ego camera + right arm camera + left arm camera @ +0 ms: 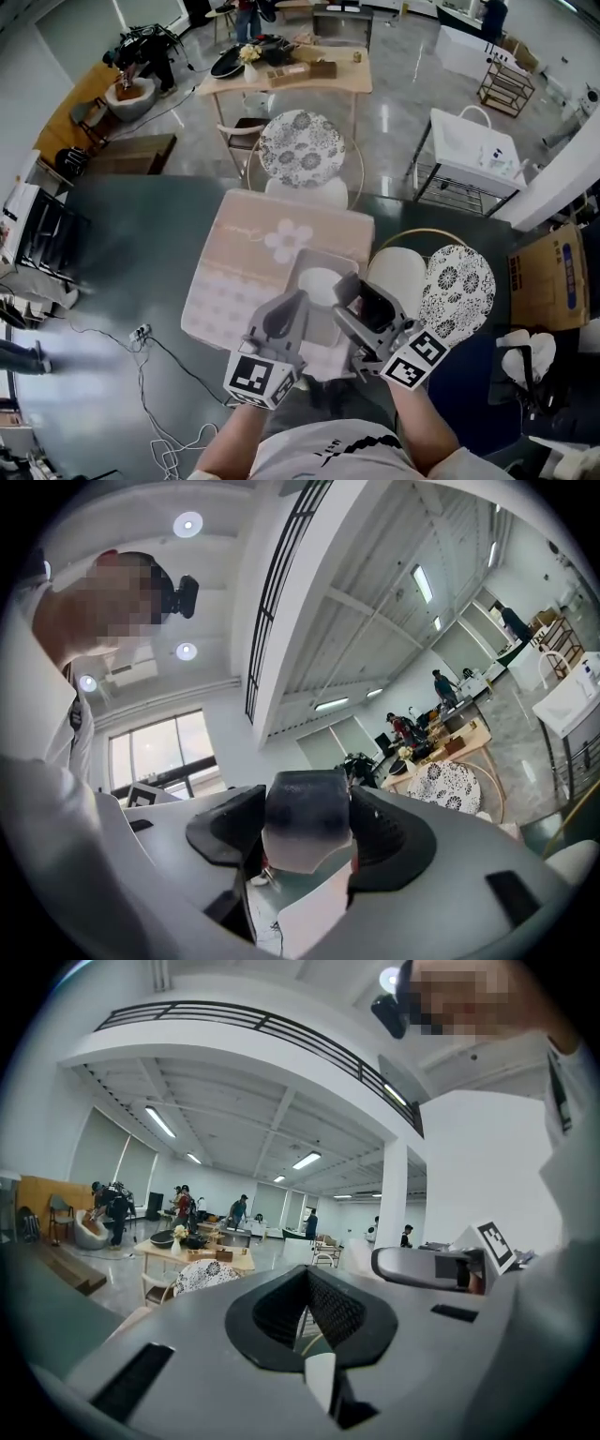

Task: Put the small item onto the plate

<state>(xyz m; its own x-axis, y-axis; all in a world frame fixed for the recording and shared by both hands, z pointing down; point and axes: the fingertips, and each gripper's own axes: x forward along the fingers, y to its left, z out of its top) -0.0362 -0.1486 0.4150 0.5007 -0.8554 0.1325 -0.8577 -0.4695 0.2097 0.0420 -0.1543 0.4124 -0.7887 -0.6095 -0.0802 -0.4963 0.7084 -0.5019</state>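
Note:
A small dark block (307, 822), paler at its lower end, sits between the jaws of my right gripper (307, 836), which is shut on it. In the head view this gripper (367, 307) hovers with the block (379, 302) at the near right corner of the plate (319, 284), a pale dish on a grey square. My left gripper (281, 324) hangs close beside it, just left of the plate's near edge. Its jaws stand open with nothing between them (307, 1314). Both grippers tilt upward, so their own views show mostly ceiling.
The plate rests on a pink flowered tablecloth (253, 253) over a dark table (150, 244). A chair with a patterned back (457, 291) stands at the right, another (302, 148) at the far side. A cardboard box (548, 277) and cables (173, 441) lie on the floor.

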